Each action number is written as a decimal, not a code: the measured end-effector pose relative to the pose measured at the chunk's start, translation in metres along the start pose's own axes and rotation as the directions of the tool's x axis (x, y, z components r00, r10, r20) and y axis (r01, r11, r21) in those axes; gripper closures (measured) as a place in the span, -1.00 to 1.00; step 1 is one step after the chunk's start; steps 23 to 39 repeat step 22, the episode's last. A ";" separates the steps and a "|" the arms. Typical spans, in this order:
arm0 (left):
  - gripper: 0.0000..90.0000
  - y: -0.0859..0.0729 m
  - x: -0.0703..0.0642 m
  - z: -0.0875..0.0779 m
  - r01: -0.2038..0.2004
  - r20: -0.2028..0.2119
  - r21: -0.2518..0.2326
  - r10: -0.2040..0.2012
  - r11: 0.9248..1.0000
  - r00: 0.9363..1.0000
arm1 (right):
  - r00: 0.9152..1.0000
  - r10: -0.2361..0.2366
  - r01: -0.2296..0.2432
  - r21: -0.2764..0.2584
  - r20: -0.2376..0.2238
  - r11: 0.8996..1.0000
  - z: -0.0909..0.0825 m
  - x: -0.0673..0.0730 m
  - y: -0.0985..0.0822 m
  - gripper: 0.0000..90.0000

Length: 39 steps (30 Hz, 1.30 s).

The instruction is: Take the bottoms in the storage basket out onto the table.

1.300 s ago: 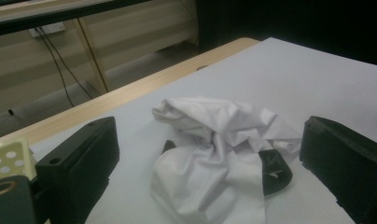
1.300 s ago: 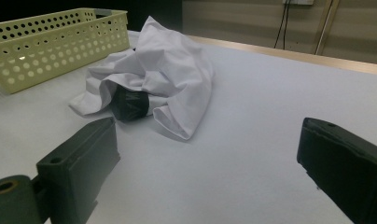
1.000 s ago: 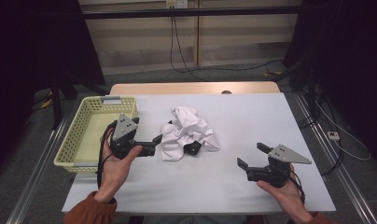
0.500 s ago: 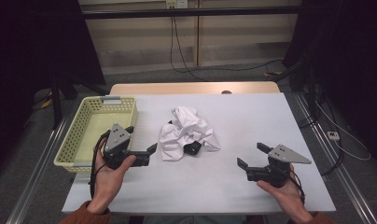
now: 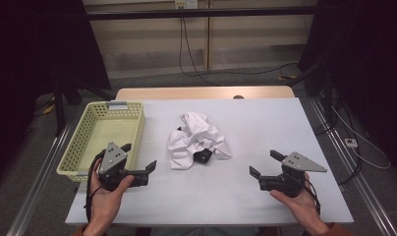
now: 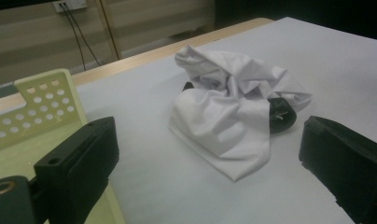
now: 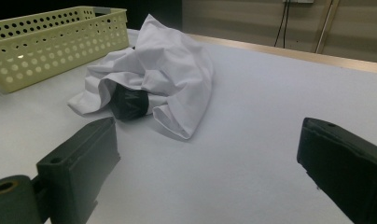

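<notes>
So there's a crumpled white cloth garment with a black trim piece [image 5: 197, 140] sitting bunched up in the middle of the white table [image 5: 265, 128], and it lies between the two grippers, a bit farther out from the person than either one.

The left gripper [image 5: 139, 157] is held low over the near-left part of the table with its jaws spread wide, nothing between them. In the left gripper view the garment [image 6: 233, 112] sits straight ahead of the jaws, near but clearly apart from them, and the black trim pokes out on the side closer to the right-hand jaw. The pale yellow perforated plastic basket [image 5: 96, 147] is just beside this gripper on its outer side; one jaw looks like it hangs over the basket's corner [image 6: 42, 105].

The right gripper [image 5: 264, 163] rests in the person's open palm at the near-right, jaws also wide apart and holding nothing. From the right gripper view the garment [image 7: 168, 70] is ahead and off toward the left jaw, well apart from it, with the black band [image 7: 128, 103] tucked under the white folds facing the gripper. The basket [image 7: 46, 42] shows beyond the cloth on that same side.

Neither gripper touches the cloth.
</notes>
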<state>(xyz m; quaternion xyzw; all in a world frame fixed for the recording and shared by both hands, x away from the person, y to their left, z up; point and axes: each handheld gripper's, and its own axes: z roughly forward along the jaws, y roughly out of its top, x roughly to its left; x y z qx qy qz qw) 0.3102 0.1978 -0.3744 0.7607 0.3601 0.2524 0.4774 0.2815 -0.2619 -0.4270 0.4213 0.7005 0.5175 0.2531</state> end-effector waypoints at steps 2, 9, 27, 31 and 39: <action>-0.89 -0.004 0.001 0.000 0.003 -0.009 0.001 -0.003 1.000 1.000 | 1.000 -0.001 0.001 0.000 0.000 1.000 0.000 0.000 0.000 -0.89; -0.89 -0.022 0.001 -0.003 0.032 -0.015 -0.014 -0.032 0.999 0.999 | 1.000 -0.001 0.001 0.000 -0.001 1.000 0.000 0.000 0.000 -0.89; -0.89 -0.033 0.001 -0.003 0.043 -0.030 -0.024 -0.043 0.999 0.999 | 1.000 -0.008 0.008 -0.004 -0.008 1.000 0.000 -0.001 0.000 -0.89; -0.89 -0.033 0.001 -0.003 0.043 -0.030 -0.024 -0.043 0.999 0.999 | 1.000 -0.008 0.008 -0.004 -0.008 1.000 0.000 -0.001 0.000 -0.89; -0.89 -0.033 0.001 -0.003 0.043 -0.030 -0.024 -0.043 0.999 0.999 | 1.000 -0.008 0.008 -0.004 -0.008 1.000 0.000 -0.001 0.000 -0.89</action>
